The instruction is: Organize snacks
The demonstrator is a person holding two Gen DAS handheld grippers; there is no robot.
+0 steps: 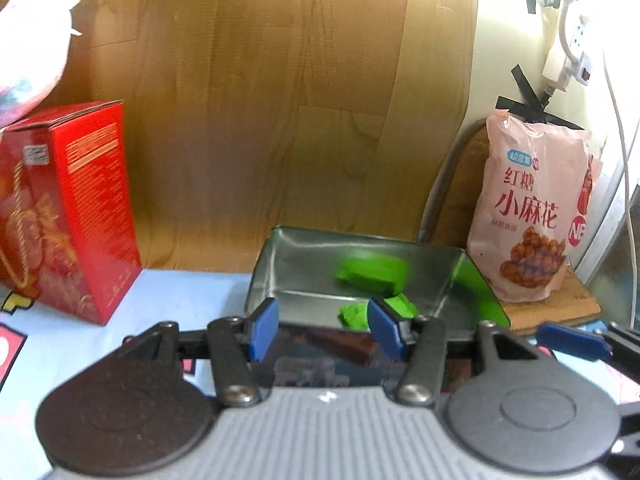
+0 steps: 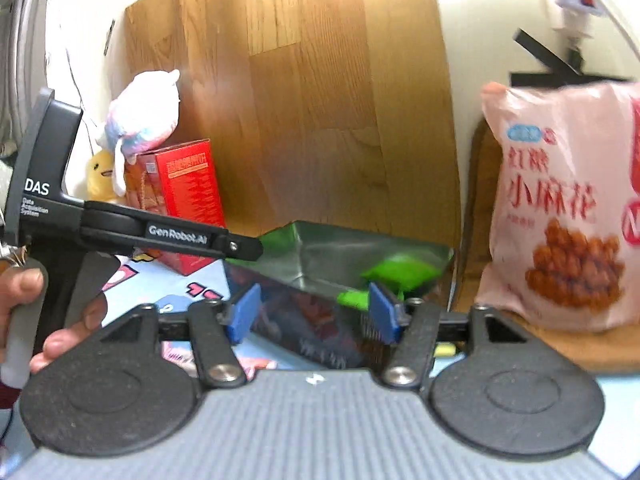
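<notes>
The pink snack bag (image 1: 532, 216) is the largest item. It stands on a wooden board (image 1: 560, 312) at about 2 o'clock from the open tin (image 1: 304, 272), leaning back on the wall. It looks light, puffy and crinkly, and its brittle contents would probably crush under a hard squeeze, so the sealed top edge is the safer place to take hold. The tin sits on the blue-covered desk (image 1: 192, 292) straight ahead of both tools. It looks stiff, thin-walled and slick, best pinched across one upright wall. The green packets (image 1: 372, 276) lie inside it towards 1 o'clock, with a smaller one (image 1: 354, 316) nearer. They appear soft, light and easy to deform, so they could be taken by a flat end

The right tongs (image 2: 312, 308) stand spread over the tin's near wall, pressing nothing. The left tongs (image 1: 324, 330) hover at the near rim with a dark glossy surface between the pads. I cannot tell whether they pinch it or only frame the tin's printed side

The red box (image 1: 80, 208) at 9 o'clock is cut off at the picture's edge. The tin's near wall and floor are partly hidden behind the tools, and the green packets are blurred, so their count and print are unclear. The bag's base is hidden in the right wrist view
</notes>
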